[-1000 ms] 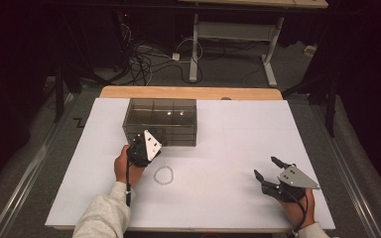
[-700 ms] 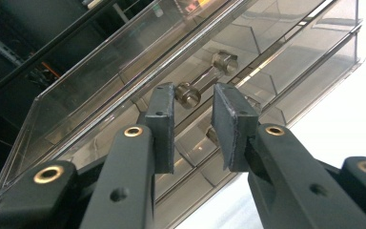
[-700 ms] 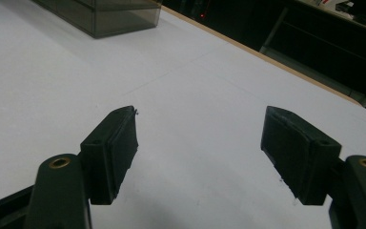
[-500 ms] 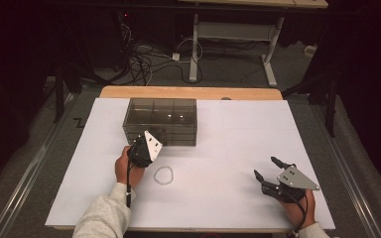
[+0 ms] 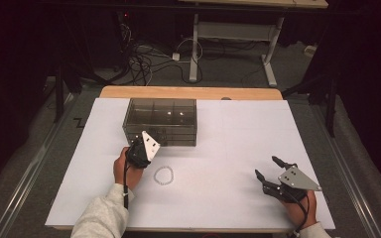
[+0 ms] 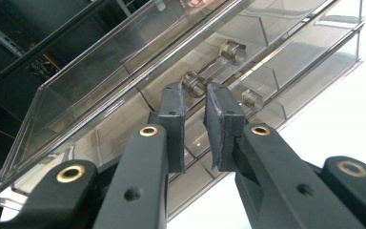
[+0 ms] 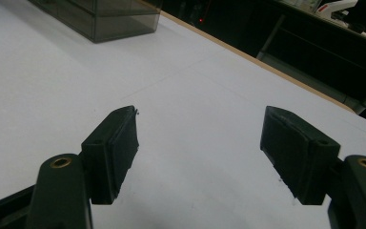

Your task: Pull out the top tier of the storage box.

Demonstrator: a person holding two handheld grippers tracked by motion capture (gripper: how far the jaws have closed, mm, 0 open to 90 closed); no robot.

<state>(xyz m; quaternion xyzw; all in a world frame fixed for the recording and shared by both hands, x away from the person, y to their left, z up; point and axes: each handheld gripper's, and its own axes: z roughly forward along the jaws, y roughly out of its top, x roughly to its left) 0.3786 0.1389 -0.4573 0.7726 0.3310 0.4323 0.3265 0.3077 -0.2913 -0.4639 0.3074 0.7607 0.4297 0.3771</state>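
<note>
A smoky clear drawer box (image 5: 161, 116) stands at the back middle of the white table (image 5: 238, 134). My left gripper (image 5: 152, 135) reaches against its front. In the left gripper view its jaws have just been closing, and the left gripper (image 6: 194, 95) is shut on the end of a clear drawer handle (image 6: 214, 67), with the box wall (image 6: 100, 86) behind. A small white bead ring (image 5: 163, 175) lies on the table just right of the left hand. My right gripper (image 5: 267, 167) hovers low at the front right, open, with only bare table between the jaws of the right gripper (image 7: 200, 121).
The table's wooden far edge (image 5: 188, 92) lies behind the box. A corner of the box (image 7: 109, 16) appears far off in the right gripper view. Cables and a desk frame (image 5: 198, 44) sit on the dark floor beyond.
</note>
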